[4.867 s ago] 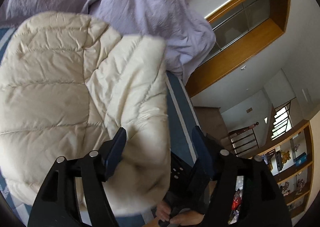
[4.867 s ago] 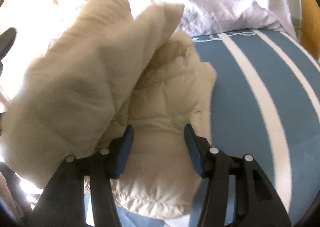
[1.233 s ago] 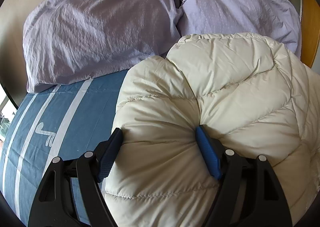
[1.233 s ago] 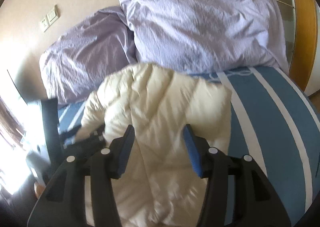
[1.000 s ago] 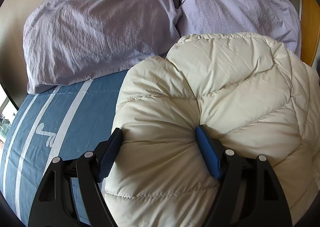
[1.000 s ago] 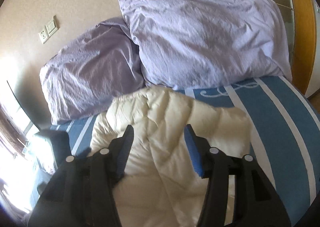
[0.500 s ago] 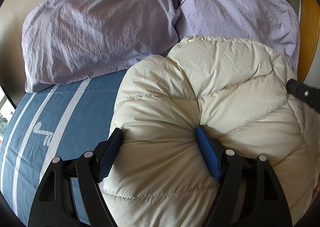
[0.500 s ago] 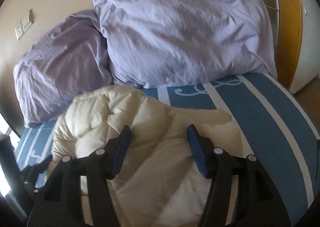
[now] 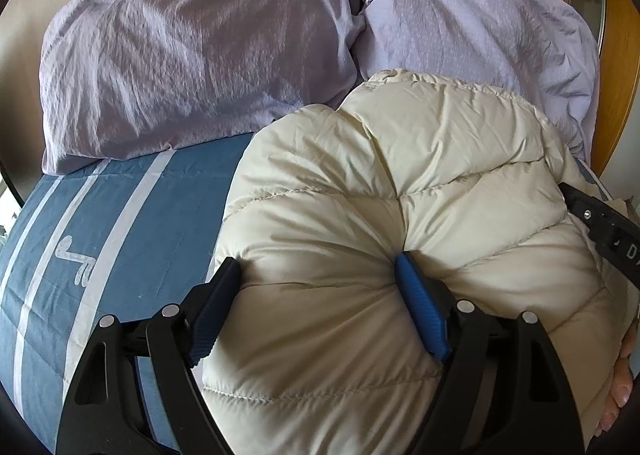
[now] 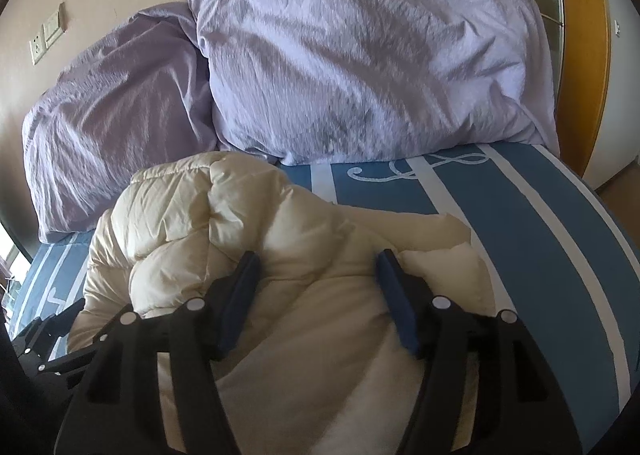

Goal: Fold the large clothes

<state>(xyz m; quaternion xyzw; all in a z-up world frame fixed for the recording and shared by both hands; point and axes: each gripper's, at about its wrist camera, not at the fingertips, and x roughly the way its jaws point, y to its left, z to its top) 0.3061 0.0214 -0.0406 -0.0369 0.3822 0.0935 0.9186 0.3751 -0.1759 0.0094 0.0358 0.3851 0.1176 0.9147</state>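
Observation:
A cream quilted puffer jacket (image 9: 400,215) lies folded in a thick bundle on the blue striped bed (image 9: 120,215). My left gripper (image 9: 318,275) is open, its jaws pressed into the bundle's left side; the right finger (image 9: 420,315) dents the fabric. The jacket also shows in the right wrist view (image 10: 240,223). My right gripper (image 10: 316,267) is open and pushes down on the jacket's right part. The other gripper's black body shows at the right edge of the left wrist view (image 9: 600,231).
Two lilac pillows (image 10: 360,55) (image 10: 120,103) lean on the wall behind the jacket. A wooden frame (image 10: 580,55) stands at the right. The blue and white striped sheet (image 10: 540,235) runs to the bed's right edge.
My right gripper has come down onto the jacket's right side and now presses it. My left gripper has stayed pressed into the bundle.

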